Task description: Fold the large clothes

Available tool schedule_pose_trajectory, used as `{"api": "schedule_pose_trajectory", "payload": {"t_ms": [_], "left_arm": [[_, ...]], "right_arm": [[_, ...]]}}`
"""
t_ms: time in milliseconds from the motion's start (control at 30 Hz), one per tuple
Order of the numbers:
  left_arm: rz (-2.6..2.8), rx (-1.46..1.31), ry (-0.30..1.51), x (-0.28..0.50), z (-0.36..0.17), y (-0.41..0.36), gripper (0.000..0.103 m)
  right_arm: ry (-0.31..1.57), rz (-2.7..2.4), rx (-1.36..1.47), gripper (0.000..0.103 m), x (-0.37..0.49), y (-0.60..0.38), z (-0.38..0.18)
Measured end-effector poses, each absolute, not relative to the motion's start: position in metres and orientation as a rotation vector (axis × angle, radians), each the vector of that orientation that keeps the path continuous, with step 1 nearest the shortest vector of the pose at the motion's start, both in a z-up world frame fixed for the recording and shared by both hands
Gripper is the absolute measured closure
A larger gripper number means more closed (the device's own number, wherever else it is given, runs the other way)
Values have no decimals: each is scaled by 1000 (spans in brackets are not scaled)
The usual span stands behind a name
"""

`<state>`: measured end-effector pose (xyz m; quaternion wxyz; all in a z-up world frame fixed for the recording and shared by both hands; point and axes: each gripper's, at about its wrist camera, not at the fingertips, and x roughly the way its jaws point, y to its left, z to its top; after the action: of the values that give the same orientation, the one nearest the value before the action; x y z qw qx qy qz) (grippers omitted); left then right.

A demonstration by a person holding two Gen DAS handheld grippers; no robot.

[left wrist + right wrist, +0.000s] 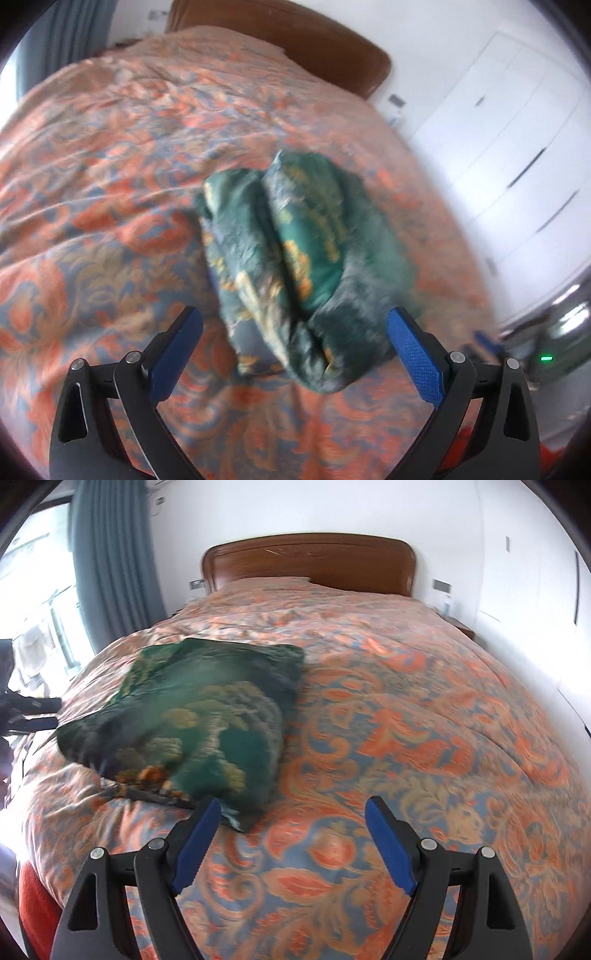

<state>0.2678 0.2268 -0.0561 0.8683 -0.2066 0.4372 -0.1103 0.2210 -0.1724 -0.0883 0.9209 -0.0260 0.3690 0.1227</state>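
A dark green garment with a gold pattern lies folded into a thick bundle on the orange and blue patterned bedspread. In the left wrist view my left gripper stands open, its blue pads on either side of the bundle's near end and not pressing on it. In the right wrist view the same green bundle lies to the left. My right gripper is open over the bedspread, its left pad just in front of the bundle's near corner, with nothing between the fingers.
A brown wooden headboard stands at the far end of the bed. A white wardrobe with dark handles runs along one side. A blue-grey curtain and bright window are at the left.
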Motion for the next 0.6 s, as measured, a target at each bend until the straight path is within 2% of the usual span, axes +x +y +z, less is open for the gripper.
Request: {"api": "schedule_pose_trajectory", "payload": {"t_ms": [200,467,600], "left_arm": [[-370,-566,974,321,-59,248,1],[-331,-621,1162,364,-147,234,2],[-317,-672,1186,367,-181,234,0]], "right_arm": [[789,245,12,20,236,-185,-87],[792,326,25,20,254,-171,-81],[851,431,86,20,294,-169,-89]]}}
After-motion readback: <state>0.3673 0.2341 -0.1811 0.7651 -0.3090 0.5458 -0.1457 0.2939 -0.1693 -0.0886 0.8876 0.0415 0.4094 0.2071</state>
